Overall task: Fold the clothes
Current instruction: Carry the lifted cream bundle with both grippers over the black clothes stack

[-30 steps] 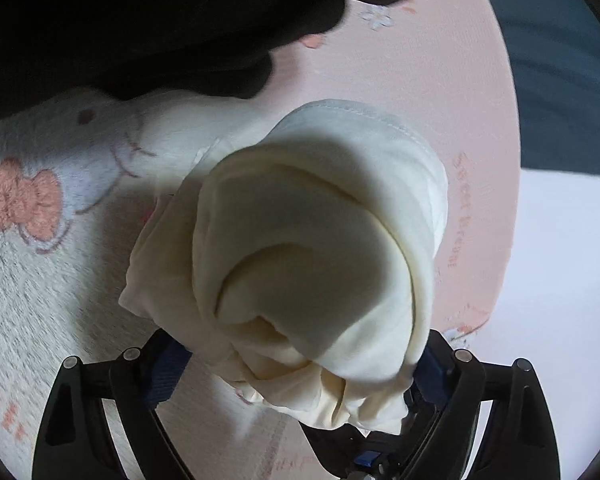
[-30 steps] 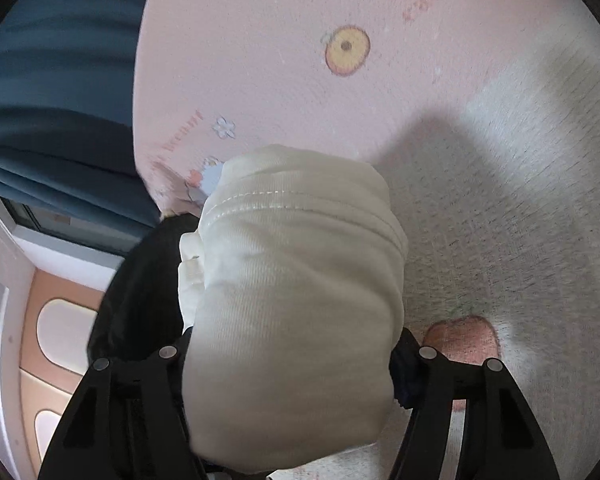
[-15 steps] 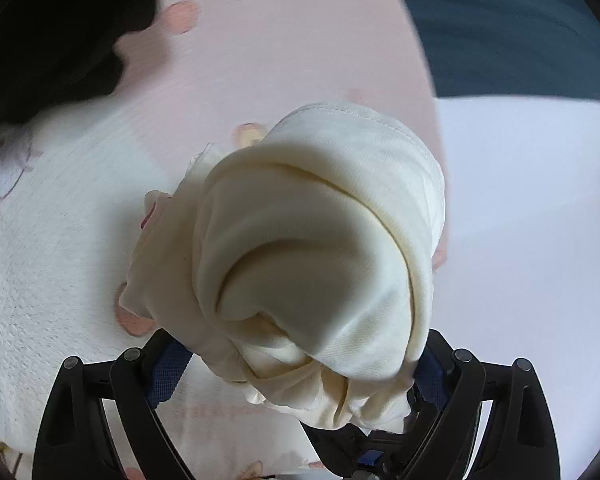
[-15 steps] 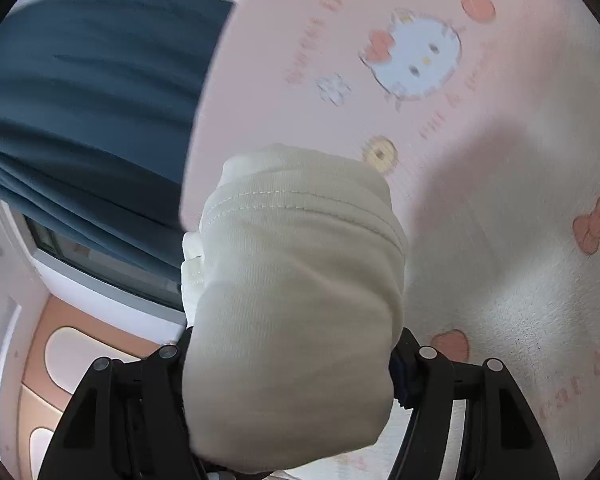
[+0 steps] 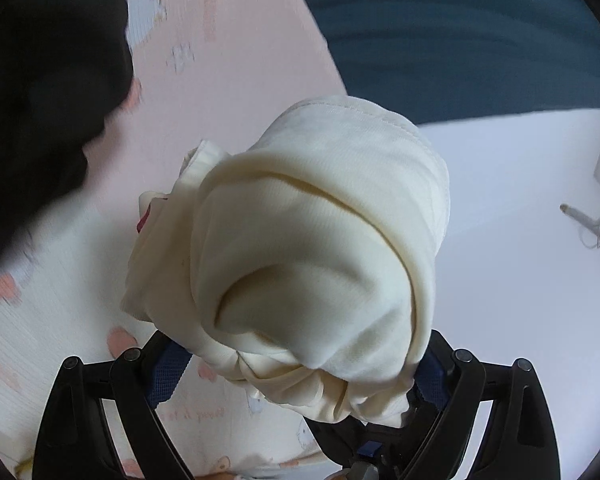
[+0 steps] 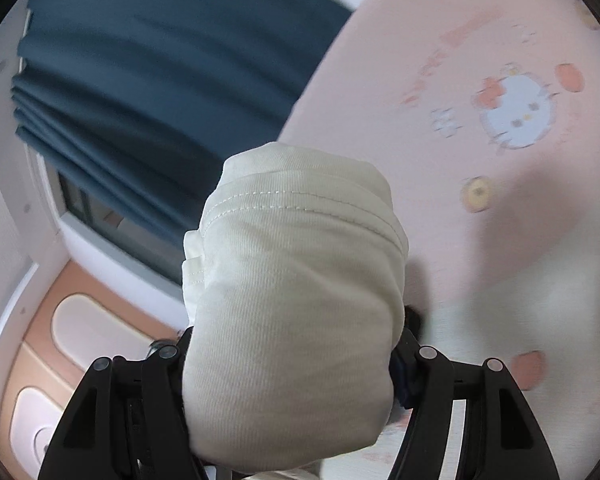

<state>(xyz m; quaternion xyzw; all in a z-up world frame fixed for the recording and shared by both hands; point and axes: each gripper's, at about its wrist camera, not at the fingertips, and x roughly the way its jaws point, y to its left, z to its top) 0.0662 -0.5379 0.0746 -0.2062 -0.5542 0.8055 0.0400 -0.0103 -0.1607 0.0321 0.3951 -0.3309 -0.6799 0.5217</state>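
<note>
Cloth (image 5: 316,264) fills both views, a cream bundle bunched up and clamped between the jaws of the left gripper (image 5: 300,384) and, at another part, the right gripper (image 6: 292,364). Behind it, a pink sheet (image 5: 228,80) with cartoon cat prints. Up left of the cloth, a black garment (image 5: 40,100). Beyond the sheet, a blue curtain (image 6: 160,72); the bundle blocks most of the middle.

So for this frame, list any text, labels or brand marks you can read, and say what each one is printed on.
None reads cleanly.
Pink cartoon-print sheet, left wrist view: a line of script below the cream garment in the left gripper, upside down and too blurred to quote.
Same sheet, right wrist view: reddish lettering beside the cat face, smeared by motion.
Cream garment in the right gripper: no print shows.
</note>
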